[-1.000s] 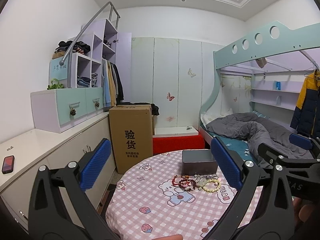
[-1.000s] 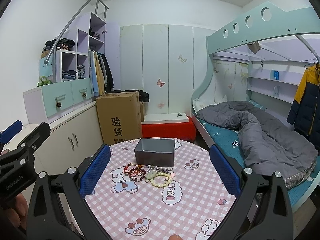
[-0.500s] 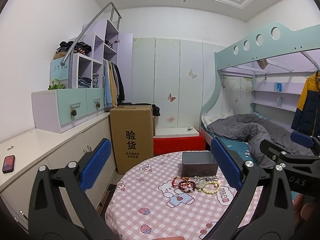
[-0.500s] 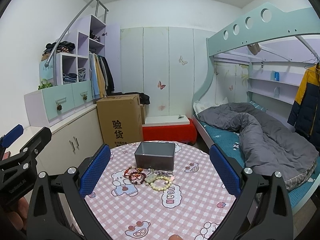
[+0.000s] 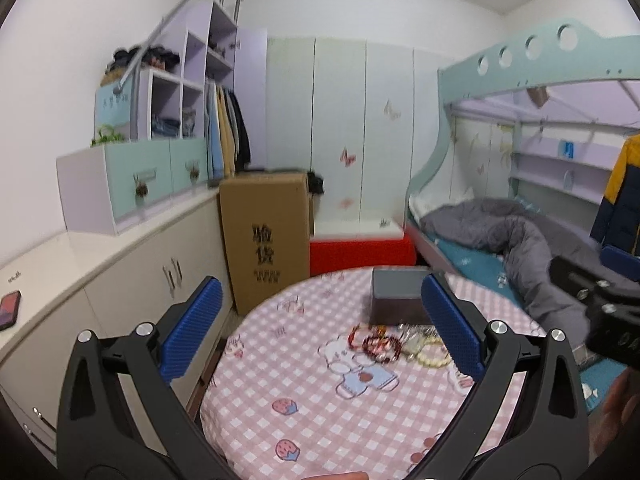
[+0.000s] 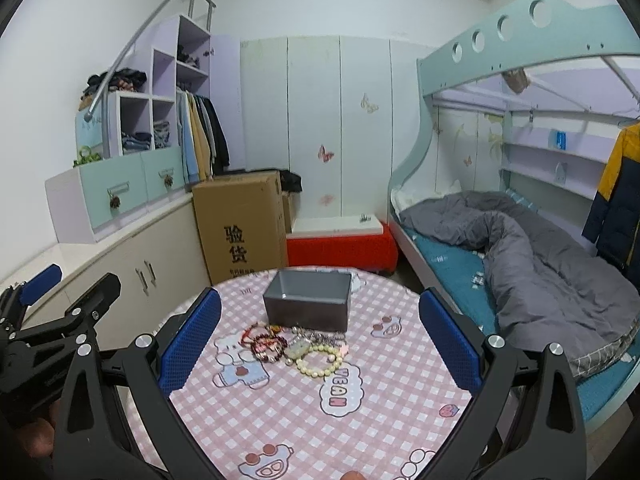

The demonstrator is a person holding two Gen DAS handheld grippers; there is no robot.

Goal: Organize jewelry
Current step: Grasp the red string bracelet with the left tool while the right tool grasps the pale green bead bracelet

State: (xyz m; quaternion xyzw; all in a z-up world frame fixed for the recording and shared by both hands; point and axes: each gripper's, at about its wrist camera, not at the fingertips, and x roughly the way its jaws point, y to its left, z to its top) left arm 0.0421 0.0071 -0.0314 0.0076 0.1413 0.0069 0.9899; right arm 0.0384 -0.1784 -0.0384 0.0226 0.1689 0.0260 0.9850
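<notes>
the left gripper [image 5: 322,332] hangs above the near edge of a round table [image 5: 320,408] covered in a pink checked cloth, its blue-padded jaws spread wide with nothing between them. the right gripper [image 6: 320,336] is held over the same table, jaws likewise wide apart and empty.

the jewelry sits in a small heap toward the far side of the table: a dark red bead bracelet [image 6: 269,347], a pale bead bracelet [image 6: 320,362] beside it on the right, and a tangle of silvery chain [image 6: 316,335] just behind. the heap lies just in front of an open grey box [image 6: 307,305], touching or nearly touching its front wall. the left wrist view is blurred, so single pieces cannot be told apart there.

nothing stands between either gripper and the heap. behind the table are a tall cardboard carton [image 6: 240,224], a red bench [image 6: 340,246] and white wardrobe doors [image 6: 340,120]. a bunk bed [image 6: 520,248] with a rumpled grey duvet runs along the right, and low cabinets [image 6: 132,264] line the left wall, where a phone [image 5: 9,310] lies on the counter.
</notes>
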